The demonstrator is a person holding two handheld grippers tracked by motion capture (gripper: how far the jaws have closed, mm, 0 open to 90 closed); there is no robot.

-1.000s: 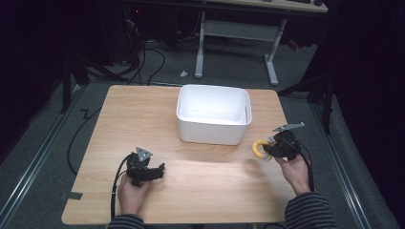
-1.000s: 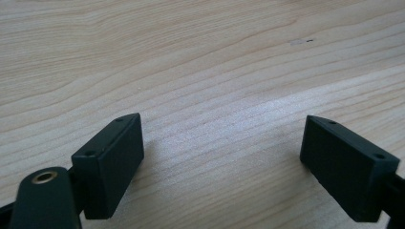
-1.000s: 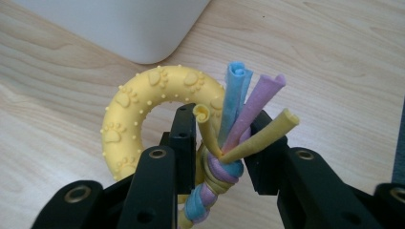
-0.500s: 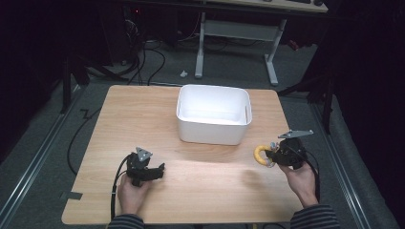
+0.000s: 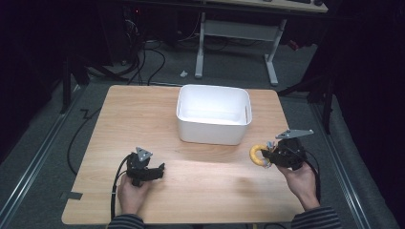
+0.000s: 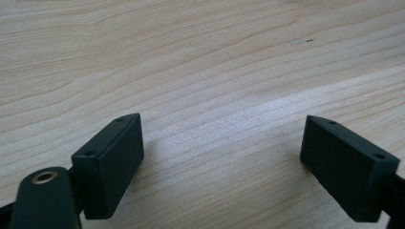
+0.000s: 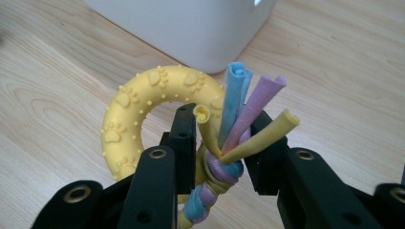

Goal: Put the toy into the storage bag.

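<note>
A yellow ring toy point(image 5: 258, 154) point(image 7: 143, 114) with paw prints carries a knotted tail of blue, purple and yellow fleece strips point(image 7: 239, 119). My right gripper point(image 5: 270, 155) point(image 7: 220, 143) is shut on that knot, holding the toy just above the table, in front of the white bin's right corner. The white bin point(image 5: 213, 114) point(image 7: 181, 24) sits at the table's middle back and looks empty. My left gripper point(image 5: 154, 171) point(image 6: 222, 157) rests low near the table's front left, open, with bare wood between its jaws.
The wooden table point(image 5: 143, 124) has free surface left of the bin and along the front. Beyond the far edge stand desk legs point(image 5: 272, 52) and floor cables point(image 5: 143, 62). A cable point(image 5: 117, 186) trails from the left gripper off the front edge.
The right gripper with the ring toy has drifted slightly to the right and toward the front. The left gripper has stayed put.
</note>
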